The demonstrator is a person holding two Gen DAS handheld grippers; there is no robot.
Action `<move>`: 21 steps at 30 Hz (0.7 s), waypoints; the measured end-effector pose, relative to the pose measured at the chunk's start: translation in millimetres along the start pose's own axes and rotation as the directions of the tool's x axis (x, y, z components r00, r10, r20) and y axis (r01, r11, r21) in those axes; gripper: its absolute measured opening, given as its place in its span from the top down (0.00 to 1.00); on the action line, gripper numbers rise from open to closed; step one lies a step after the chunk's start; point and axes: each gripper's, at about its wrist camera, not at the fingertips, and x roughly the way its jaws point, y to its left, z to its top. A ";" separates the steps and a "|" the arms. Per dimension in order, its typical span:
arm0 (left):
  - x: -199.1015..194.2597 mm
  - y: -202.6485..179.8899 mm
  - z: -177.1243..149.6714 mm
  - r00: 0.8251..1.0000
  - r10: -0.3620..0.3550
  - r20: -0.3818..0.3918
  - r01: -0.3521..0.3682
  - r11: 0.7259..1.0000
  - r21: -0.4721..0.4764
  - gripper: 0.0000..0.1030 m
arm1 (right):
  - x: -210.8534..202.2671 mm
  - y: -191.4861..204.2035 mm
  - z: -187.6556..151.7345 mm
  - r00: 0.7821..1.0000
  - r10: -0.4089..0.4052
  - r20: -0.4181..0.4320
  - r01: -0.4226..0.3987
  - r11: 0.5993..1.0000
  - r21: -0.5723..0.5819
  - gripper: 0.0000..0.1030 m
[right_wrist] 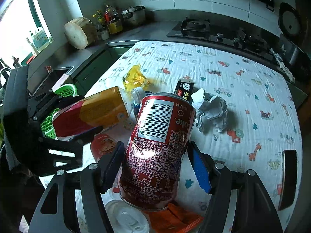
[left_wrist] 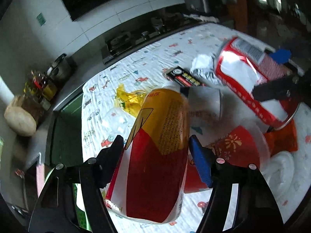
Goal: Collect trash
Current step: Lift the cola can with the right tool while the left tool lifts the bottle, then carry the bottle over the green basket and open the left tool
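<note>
Behind the held drink carton (left_wrist: 155, 151), a white bottle (left_wrist: 206, 104) shows only partly.

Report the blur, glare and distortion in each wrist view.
Left wrist view: motion-smeared, the Coke can streaked, the yellow-red carton soft; heavy fisheye bending. Right wrist view: sharper, the can's barcode readable, a glare patch low on the can, window blown out.

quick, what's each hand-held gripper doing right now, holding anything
Left hand-held gripper: closed on the red and yellow carton.
Right hand-held gripper: closed on the red Coke can.
</note>
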 end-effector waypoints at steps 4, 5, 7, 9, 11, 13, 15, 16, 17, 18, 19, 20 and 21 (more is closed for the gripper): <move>-18.6 28.5 -3.0 0.998 -0.042 0.037 0.046 0.990 -0.134 0.38 | -4.6 7.6 2.9 1.000 0.012 0.012 -0.011 1.000 -0.014 0.37; -22.4 34.1 -4.7 0.998 -0.046 0.047 0.053 0.987 -0.153 0.40 | -5.1 10.3 3.8 1.000 0.015 0.014 -0.014 1.000 -0.020 0.37; -30.5 48.3 -10.4 0.998 -0.045 0.054 0.055 0.978 -0.202 0.42 | -4.9 16.8 5.3 1.000 0.023 0.016 -0.022 0.999 -0.029 0.37; -33.2 55.4 -16.1 0.998 -0.047 0.052 0.058 0.973 -0.222 0.42 | -3.6 23.9 7.3 0.999 0.031 0.018 -0.030 0.999 -0.039 0.37; -29.3 60.2 -22.7 0.998 -0.055 0.031 0.061 0.971 -0.233 0.42 | -1.9 29.5 8.2 0.999 0.038 0.017 -0.038 0.998 -0.043 0.37; -23.1 61.5 -29.0 0.999 -0.052 0.010 0.053 0.970 -0.238 0.42 | -0.1 34.8 8.6 0.999 0.043 0.015 -0.043 0.998 -0.051 0.37; -19.5 61.8 -34.4 0.998 -0.062 0.005 0.062 0.967 -0.247 0.42 | 0.8 39.1 8.7 0.999 0.046 0.012 -0.045 0.997 -0.057 0.37; -19.3 62.4 -36.8 0.998 -0.064 0.011 0.064 0.966 -0.250 0.42 | 0.6 41.1 9.2 0.999 0.045 0.011 -0.044 0.997 -0.062 0.37; -19.9 63.9 -38.3 0.998 -0.061 0.014 0.063 0.965 -0.256 0.42 | 0.3 42.7 9.8 0.999 0.046 0.011 -0.045 0.997 -0.065 0.37; -20.4 65.1 -40.0 0.998 -0.062 0.018 0.064 0.962 -0.264 0.43 | -0.2 44.1 10.0 0.999 0.047 0.012 -0.046 0.997 -0.067 0.37; -21.1 66.2 -41.3 0.998 -0.065 0.020 0.068 0.961 -0.269 0.43 | -0.8 46.5 10.5 0.999 0.049 0.014 -0.048 0.996 -0.071 0.37; -22.4 67.3 -43.4 0.997 -0.067 0.024 0.071 0.958 -0.278 0.43 | -1.5 48.3 11.0 0.999 0.051 0.017 -0.050 0.996 -0.074 0.37; -24.5 68.2 -44.8 0.997 -0.068 0.028 0.073 0.956 -0.283 0.43 | -2.7 50.0 11.3 0.998 0.053 0.020 -0.051 0.996 -0.077 0.37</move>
